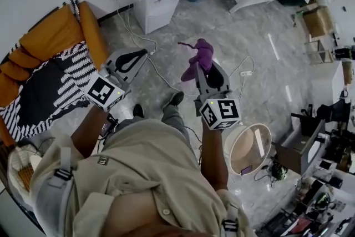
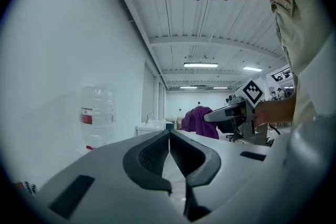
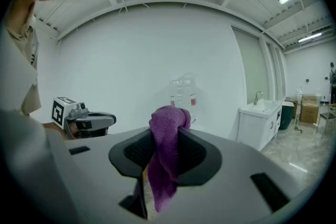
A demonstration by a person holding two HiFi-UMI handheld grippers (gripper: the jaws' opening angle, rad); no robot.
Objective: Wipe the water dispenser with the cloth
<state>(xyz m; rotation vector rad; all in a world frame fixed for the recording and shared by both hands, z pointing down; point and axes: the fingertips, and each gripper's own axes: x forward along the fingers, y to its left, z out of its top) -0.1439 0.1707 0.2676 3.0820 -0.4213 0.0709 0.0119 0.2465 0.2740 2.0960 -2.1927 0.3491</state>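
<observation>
Two grippers are raised above the tiled floor (image 1: 249, 41): the right gripper (image 1: 203, 67) is clenched on the purple cloth (image 3: 164, 157), which bunches over the jaw tips and hangs down between them. The left gripper (image 2: 169, 134) has its jaws pressed together tip to tip (it sits level with the right one, off to its side). The water dispenser bottle (image 3: 184, 93), clear with a red label, stands against the white wall ahead of both grippers, not touching the cloth, and a white sink cabinet (image 3: 260, 124) is to its right.
</observation>
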